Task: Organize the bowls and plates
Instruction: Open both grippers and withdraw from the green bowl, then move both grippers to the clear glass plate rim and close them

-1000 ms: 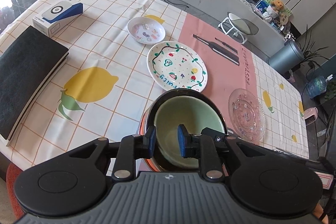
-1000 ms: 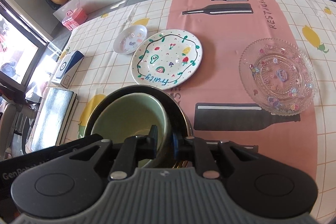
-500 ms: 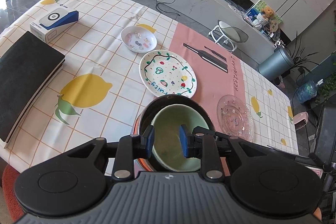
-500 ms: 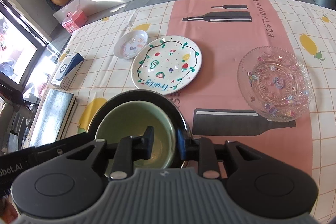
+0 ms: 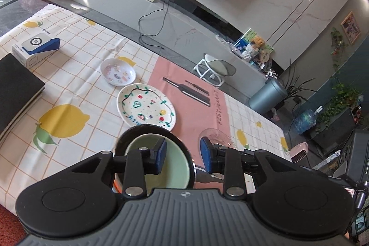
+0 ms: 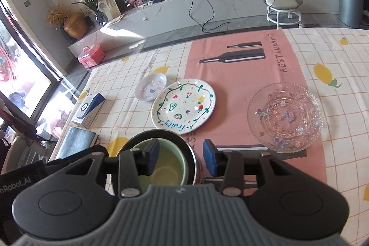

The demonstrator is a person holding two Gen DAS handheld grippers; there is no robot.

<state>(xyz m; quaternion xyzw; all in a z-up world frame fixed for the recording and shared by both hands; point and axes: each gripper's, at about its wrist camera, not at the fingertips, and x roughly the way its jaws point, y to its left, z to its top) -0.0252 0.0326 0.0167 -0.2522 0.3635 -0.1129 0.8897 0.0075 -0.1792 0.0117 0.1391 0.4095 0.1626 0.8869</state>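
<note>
Claws first: the left claw [image 5: 183,157] has just been opening and now stands parted with nothing pinched; its left pad hangs over the green bowl [image 5: 161,165], its right pad out past the rim. The right claw [image 6: 181,157] has likewise just been opening, and its pads clamp nothing.

Directly beneath both claws the green bowl [image 6: 166,167] sits nested in the black bowl [image 5: 138,133], so that stacking step looks done and released. I cannot tell what lies under the black bowl.

Just beyond the stack, ahead of the claws, lies the fruit plate [image 6: 183,106], flat on the tablecloth [image 6: 242,75]. Farther ahead and to the left is the small dish [image 6: 151,87], apart from the plate. Ahead and to the right of the right claw, well apart from the others, rests the glass plate [image 6: 284,117].

By my reading, three pieces remain loose: the task seems well short of finished, with the plates and dish not yet gathered.
</note>
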